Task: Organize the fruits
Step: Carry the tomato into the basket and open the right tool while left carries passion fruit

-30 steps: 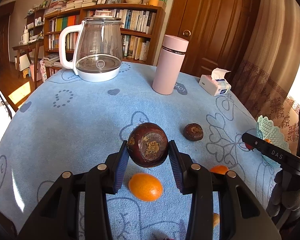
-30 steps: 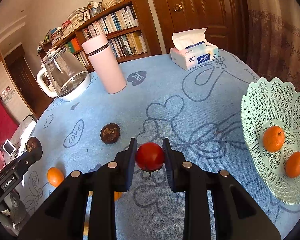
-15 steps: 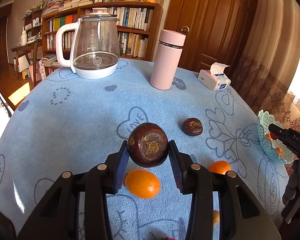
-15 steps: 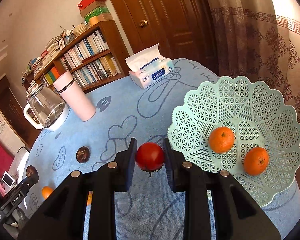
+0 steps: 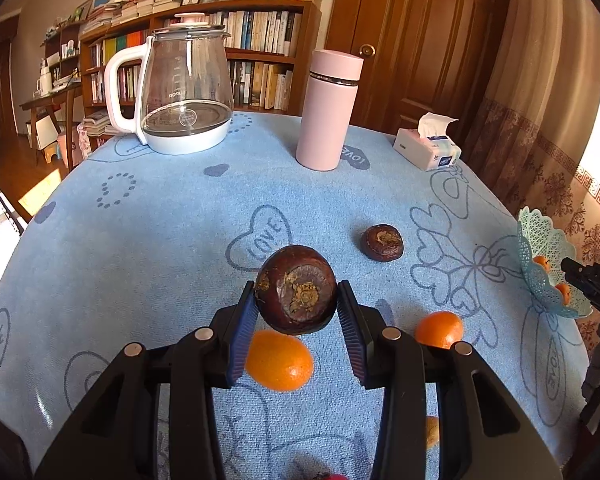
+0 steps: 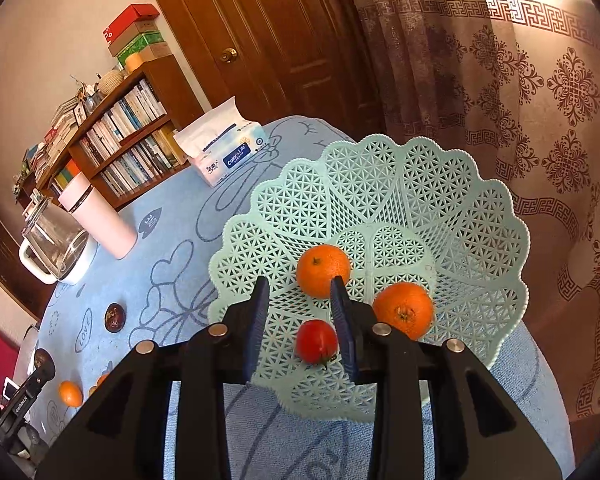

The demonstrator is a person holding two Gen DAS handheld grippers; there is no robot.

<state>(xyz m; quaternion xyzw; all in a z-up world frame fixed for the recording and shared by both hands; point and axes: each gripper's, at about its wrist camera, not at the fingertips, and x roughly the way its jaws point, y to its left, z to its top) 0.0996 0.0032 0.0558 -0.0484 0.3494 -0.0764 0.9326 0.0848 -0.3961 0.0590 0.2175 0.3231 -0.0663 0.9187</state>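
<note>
The small red tomato (image 6: 316, 341) lies in the pale green lattice basket (image 6: 380, 184), on its near slope, with two oranges already resting deeper in the bowl: one (image 6: 323, 270) just beyond the tomato, the other (image 6: 404, 309) beside it toward the curtain side. The right gripper (image 6: 300, 320) hangs over the basket with its jaws parted; they have just been opening, and the tomato sits between them without either pad pressing on it, which reads as a release made low so the fruit settles instead of rolling out over the scalloped rim. The basket stands at the table's edge nearest the curtain, so fruit is carried across to it from the open cloth. Well away from the basket, the left gripper (image 5: 297, 314) clamps a dark brown round fruit (image 5: 296, 289) between its blue pads, held clear above the blue tablecloth (image 5: 148, 232), apparently waiting its turn for the basket. Below it on the cloth lie an orange (image 5: 279, 359) and a second orange (image 5: 439, 329) nearer the basket, with another dark fruit (image 5: 382, 242) farther out. The glass kettle (image 5: 180, 88), pink flask (image 5: 330, 108) and tissue pack (image 5: 426, 148) stand at the table's far side, out of the carrying path.
</note>
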